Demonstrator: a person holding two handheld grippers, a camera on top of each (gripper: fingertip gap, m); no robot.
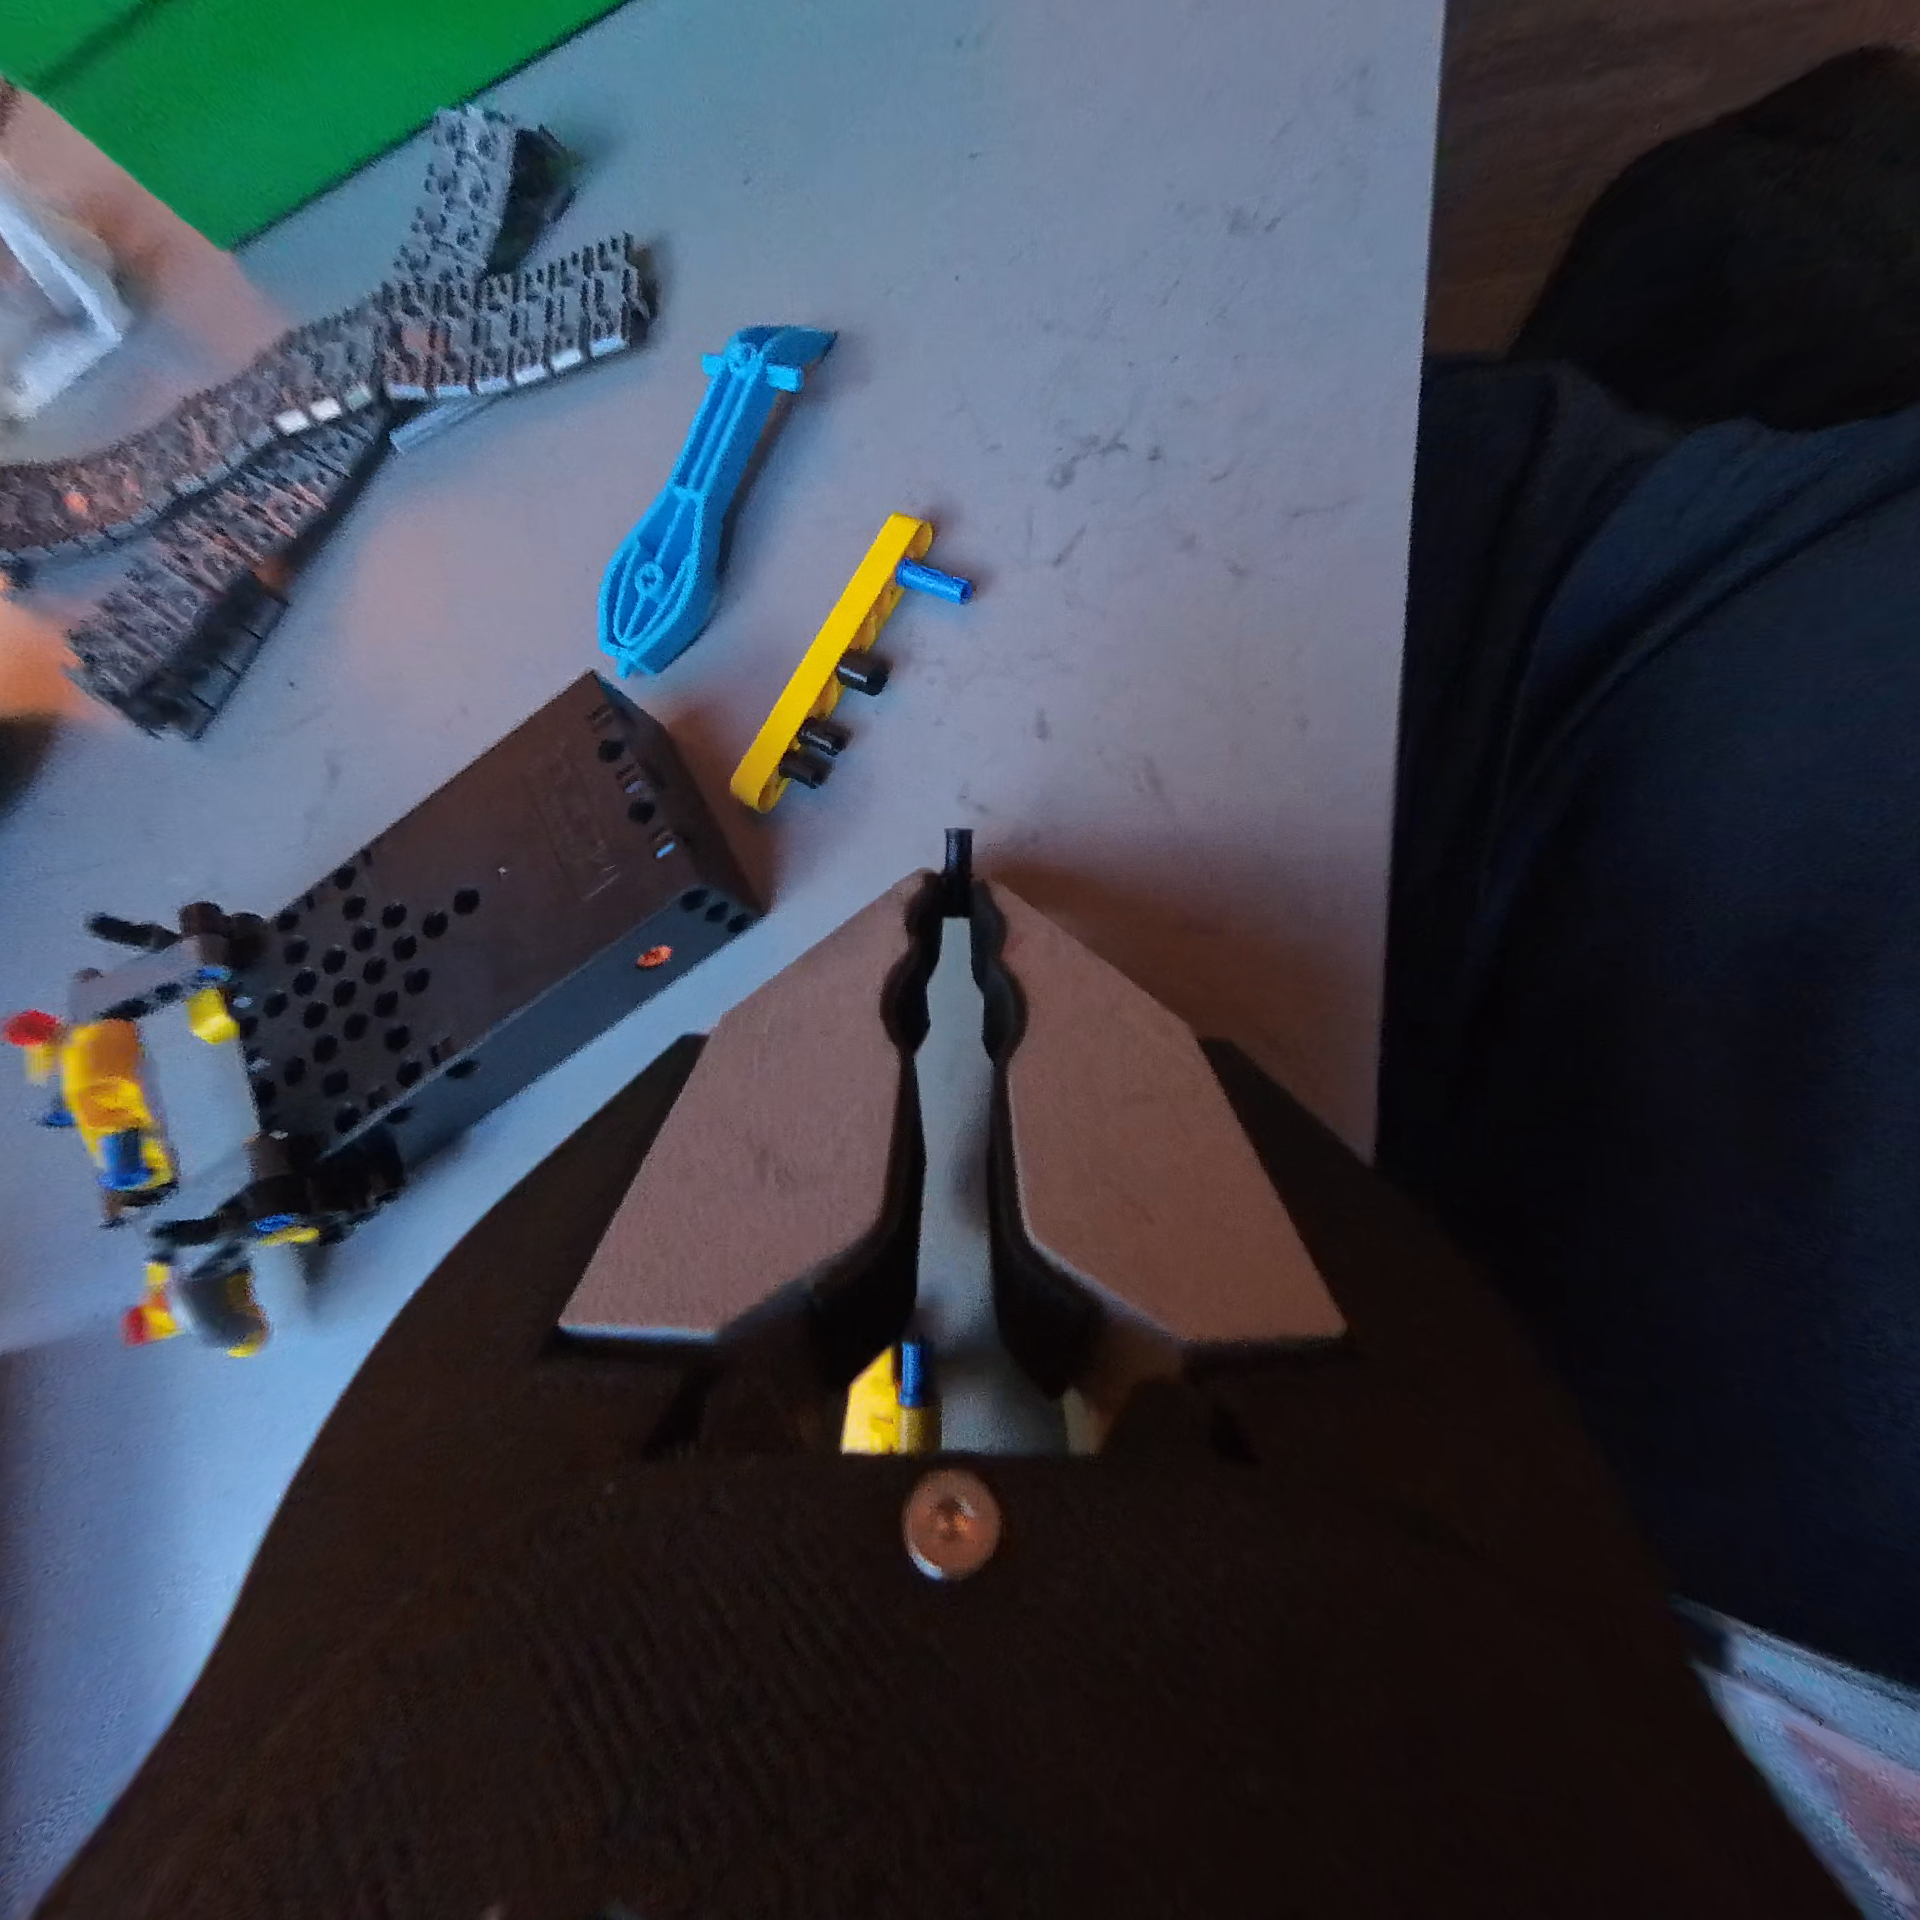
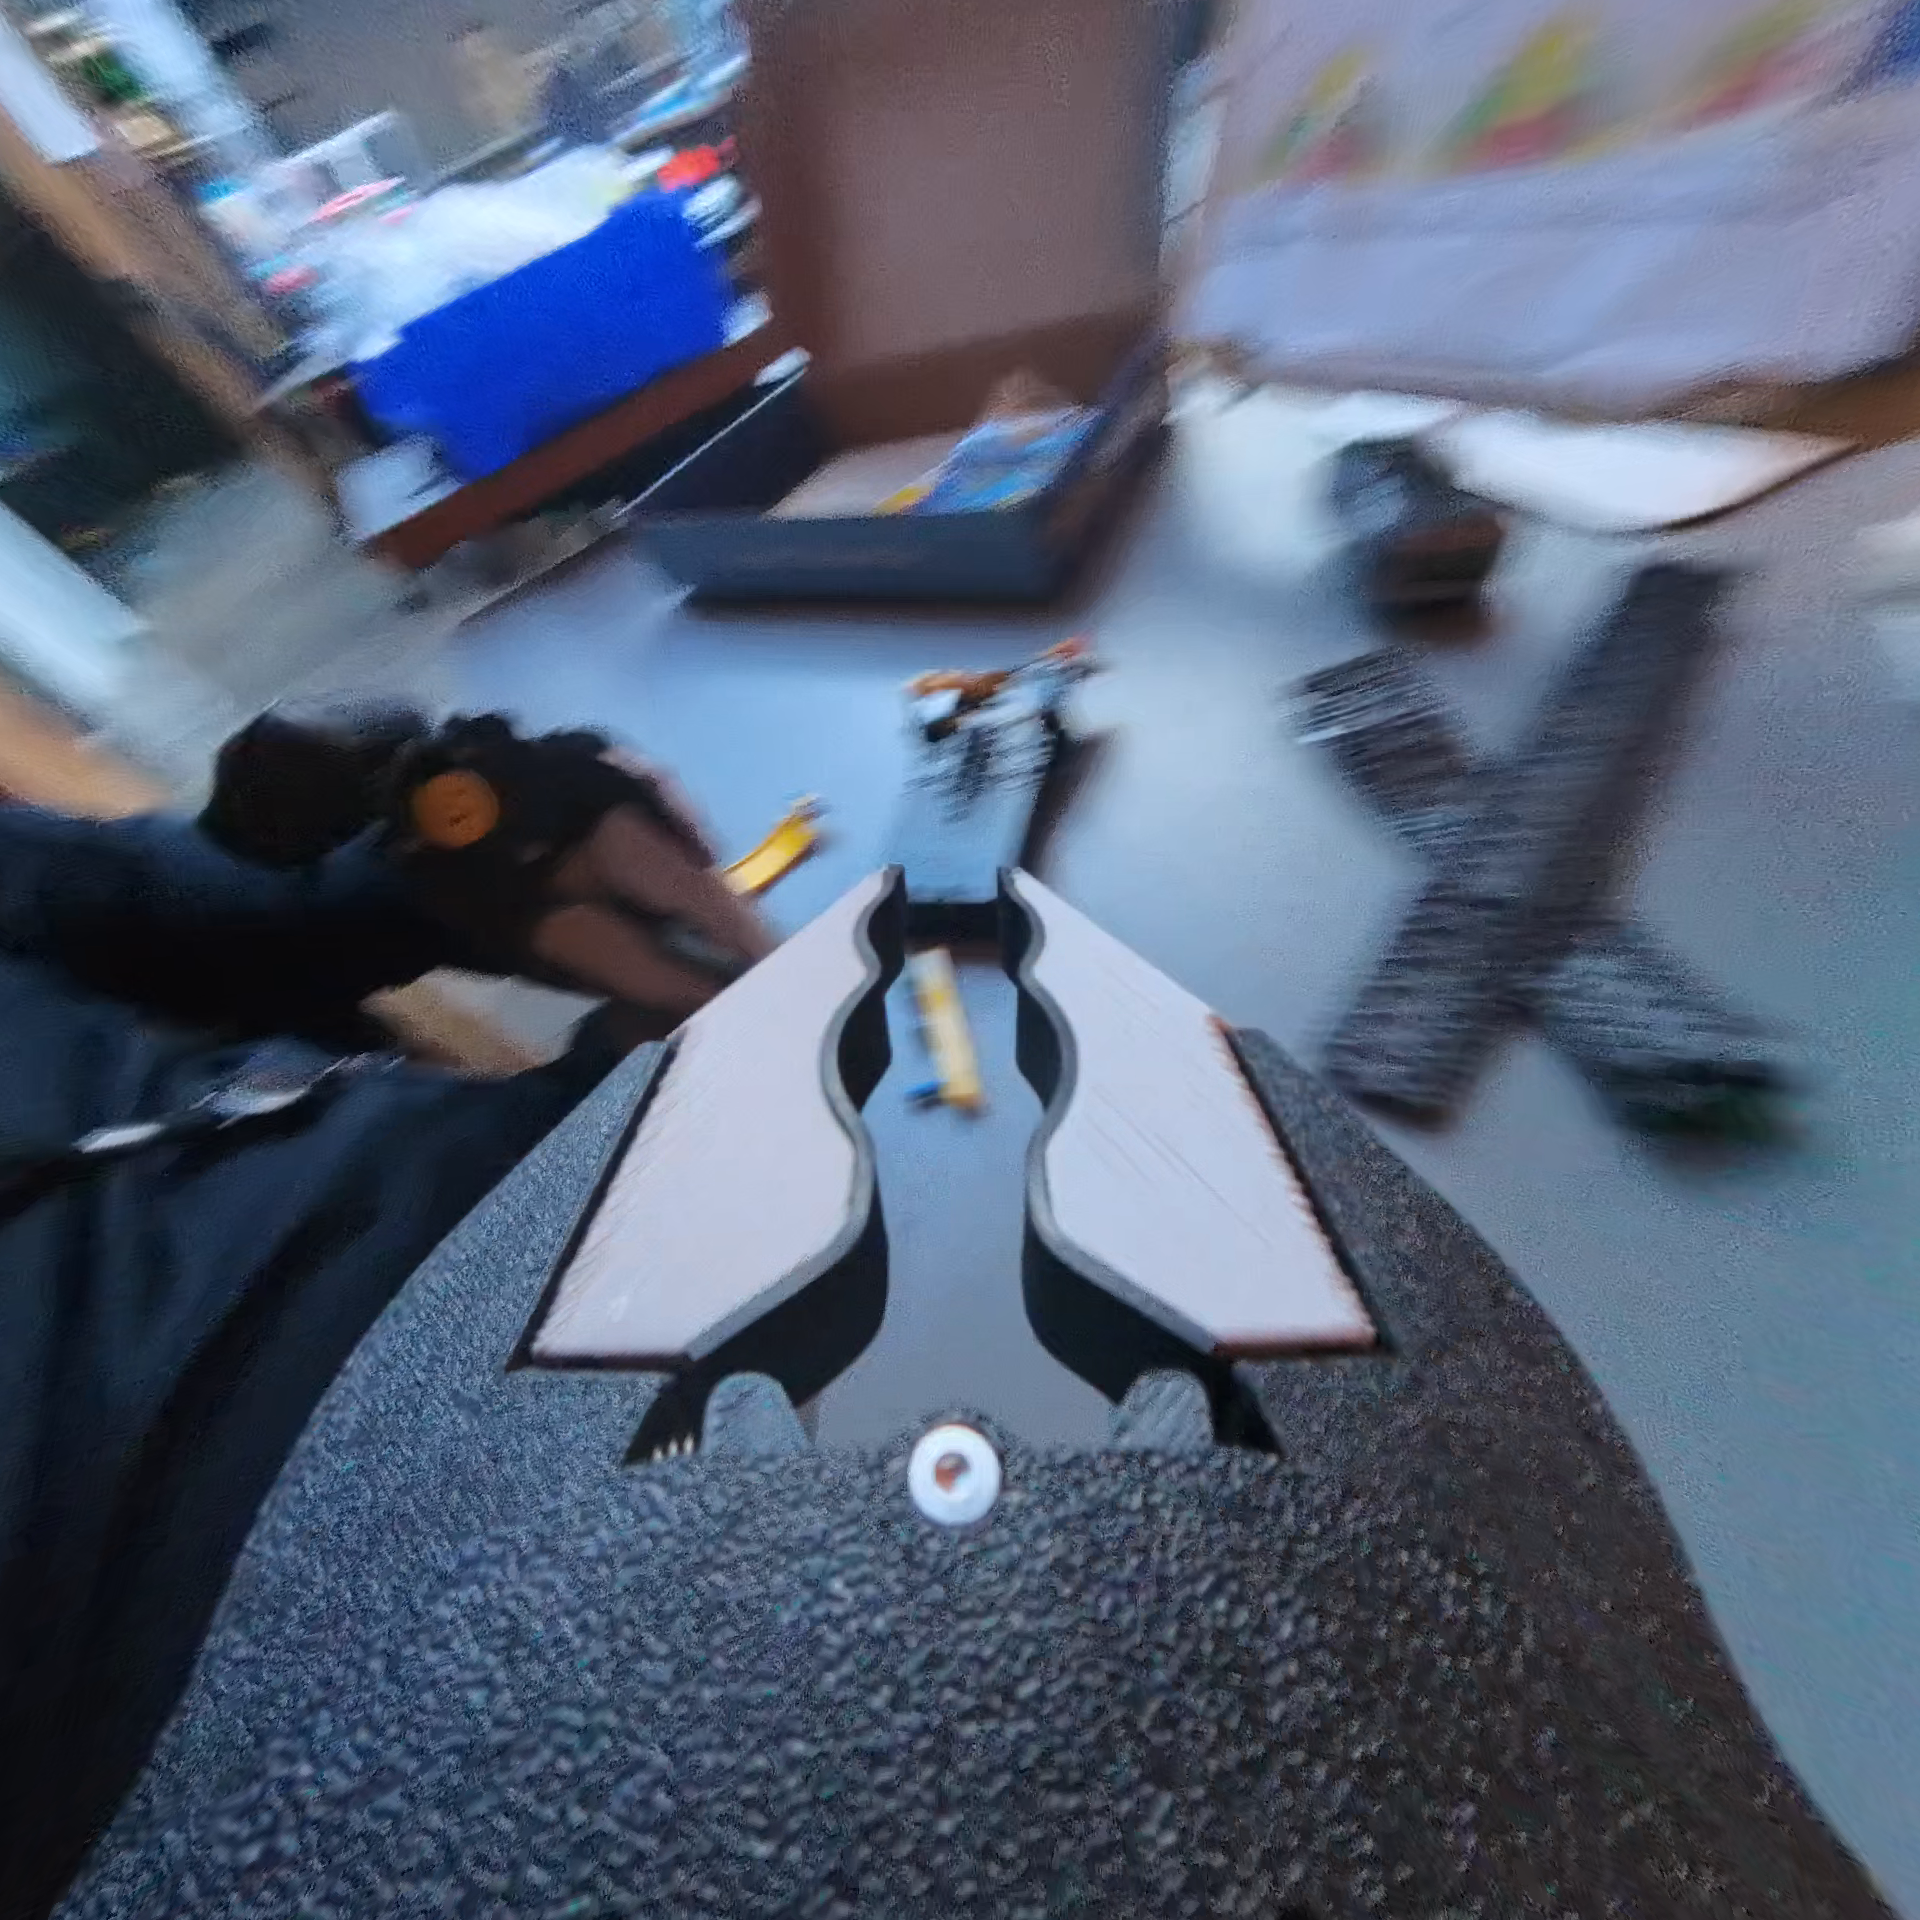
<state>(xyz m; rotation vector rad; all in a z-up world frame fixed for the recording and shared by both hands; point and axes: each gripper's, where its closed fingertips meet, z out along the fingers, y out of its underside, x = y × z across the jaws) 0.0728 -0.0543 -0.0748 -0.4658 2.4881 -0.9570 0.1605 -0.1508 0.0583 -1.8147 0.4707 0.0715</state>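
Note:
My left gripper (image 1: 956, 883) is shut on a small black pin (image 1: 956, 847) that sticks out past its tips, held just above the grey table (image 1: 1143, 312). A yellow beam (image 1: 831, 665) with black pins and one blue pin lies just ahead of it. A second yellow piece with a blue pin (image 1: 888, 1397) shows below the fingers. My right gripper (image 2: 951, 894) has its jaws apart, with a yellow beam (image 2: 940, 1029) lying in the gap below them. A black perforated box (image 1: 499, 935) joined to a yellow and grey assembly (image 1: 145, 1122) lies to the left. The right wrist view is blurred.
A blue lever-shaped tool (image 1: 696, 509) and grey track strips (image 1: 312, 436) lie farther out; the tracks also show in the right wrist view (image 2: 1538, 862). A green sheet (image 1: 260, 94) covers the far corner. A person's dark clothing (image 1: 1662, 831) borders the table edge. A dark tray (image 2: 904, 540) stands behind. One gripper's finger ends stand about 20 cm off the other's.

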